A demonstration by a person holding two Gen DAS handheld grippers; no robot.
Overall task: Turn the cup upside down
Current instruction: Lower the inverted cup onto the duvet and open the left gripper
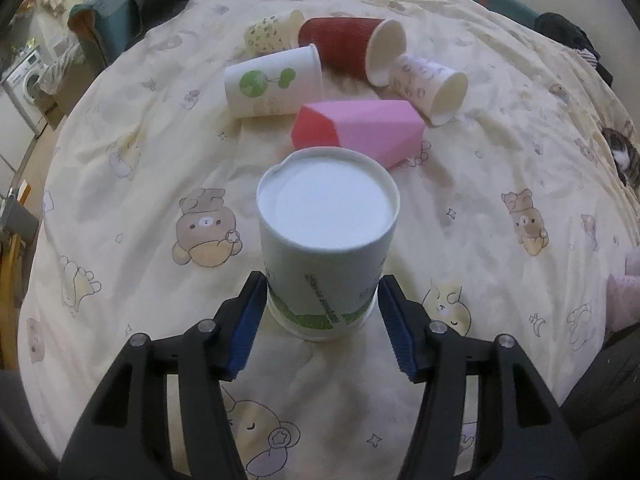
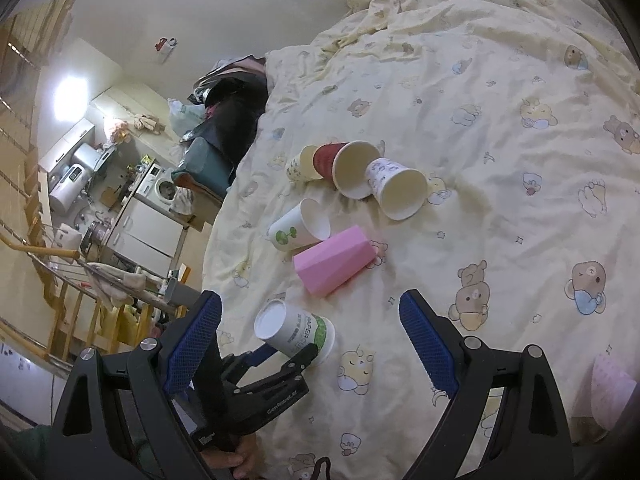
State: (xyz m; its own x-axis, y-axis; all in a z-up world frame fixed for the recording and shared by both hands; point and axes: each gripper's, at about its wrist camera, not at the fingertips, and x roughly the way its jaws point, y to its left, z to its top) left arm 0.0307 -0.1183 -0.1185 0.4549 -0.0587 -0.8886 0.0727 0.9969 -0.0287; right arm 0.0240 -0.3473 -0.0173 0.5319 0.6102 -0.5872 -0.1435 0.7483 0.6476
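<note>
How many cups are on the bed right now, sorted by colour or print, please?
White paper cups with green print: 2, one inverted, one lying
Red paper cup: 1
Pink faceted plastic cup: 1
Small white paper cup with yellow-green pattern: 1
Small white paper cup with purple print: 1
Total: 6

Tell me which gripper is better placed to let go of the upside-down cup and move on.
Left. The left gripper already has its fingers on either side of the upside-down cup, which stands rim-down on the bedspread. The right gripper is open and empty, well back from it.
</note>
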